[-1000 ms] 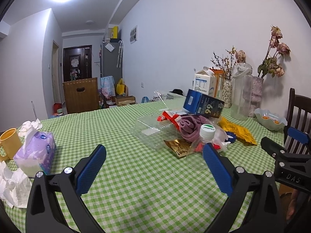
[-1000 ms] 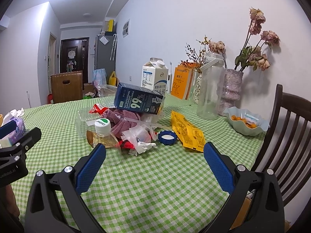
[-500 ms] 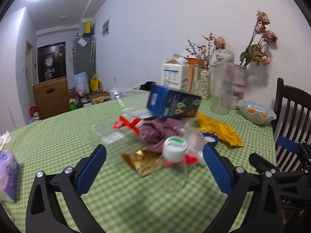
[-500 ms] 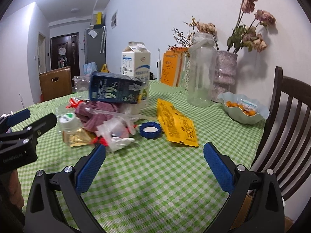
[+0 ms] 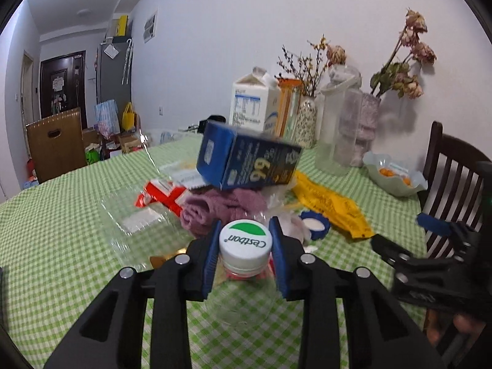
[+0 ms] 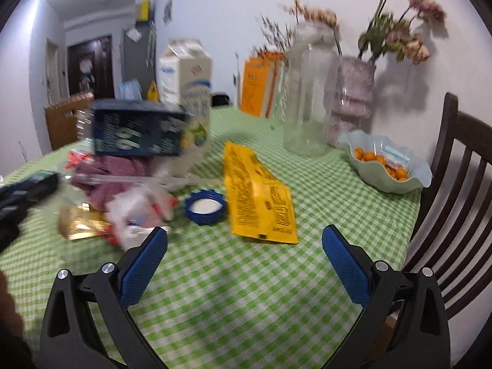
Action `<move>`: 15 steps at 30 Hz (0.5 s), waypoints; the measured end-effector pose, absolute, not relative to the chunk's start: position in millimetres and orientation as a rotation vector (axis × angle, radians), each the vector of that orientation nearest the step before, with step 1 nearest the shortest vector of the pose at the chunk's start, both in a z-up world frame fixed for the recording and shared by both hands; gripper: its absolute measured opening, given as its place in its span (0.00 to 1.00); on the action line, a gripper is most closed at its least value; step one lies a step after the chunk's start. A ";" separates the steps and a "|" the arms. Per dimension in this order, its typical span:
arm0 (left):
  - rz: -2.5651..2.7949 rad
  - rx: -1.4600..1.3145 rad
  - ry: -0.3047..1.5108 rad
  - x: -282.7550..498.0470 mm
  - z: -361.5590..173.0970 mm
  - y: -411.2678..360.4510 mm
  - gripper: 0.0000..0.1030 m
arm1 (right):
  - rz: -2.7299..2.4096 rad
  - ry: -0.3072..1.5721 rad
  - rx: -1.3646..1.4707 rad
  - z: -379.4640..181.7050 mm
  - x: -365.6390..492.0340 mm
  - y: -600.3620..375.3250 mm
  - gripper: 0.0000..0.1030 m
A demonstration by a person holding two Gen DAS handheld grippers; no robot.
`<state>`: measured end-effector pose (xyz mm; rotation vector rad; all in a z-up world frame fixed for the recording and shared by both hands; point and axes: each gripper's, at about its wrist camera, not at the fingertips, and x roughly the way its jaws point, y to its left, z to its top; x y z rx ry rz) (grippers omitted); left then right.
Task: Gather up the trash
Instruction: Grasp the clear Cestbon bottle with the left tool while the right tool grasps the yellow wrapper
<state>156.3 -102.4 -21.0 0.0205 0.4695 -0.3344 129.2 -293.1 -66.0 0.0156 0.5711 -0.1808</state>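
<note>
Since the earlier frame, left claw (image 5: pixel 244 256) has advanced and been closing, now pinching the capped bottle (image 5: pixel 245 246) in the counter's (image 5: pixel 55 230) central trash pile. Right claw (image 6: pixel 244 261) hangs spread, empty. Next: lift it clear carefully.

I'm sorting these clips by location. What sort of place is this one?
Most likely a home dining area in a flat: a table under a green checked cloth with a dark wooden chair, vases of dried flowers by the wall, and an entrance door at the far end.
</note>
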 end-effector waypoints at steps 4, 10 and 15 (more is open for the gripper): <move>-0.334 0.003 0.450 157.9 -11.7 -96.5 0.28 | -0.151 0.691 0.096 -75.9 170.1 -322.1 0.94; -0.322 0.001 0.425 160.1 -2.3 -92.0 0.28 | -0.173 0.758 0.184 -76.6 220.8 -359.7 0.93; -0.311 0.001 0.430 163.7 -0.4 -89.1 0.28 | -0.136 0.829 0.206 -89.2 256.6 -371.2 0.59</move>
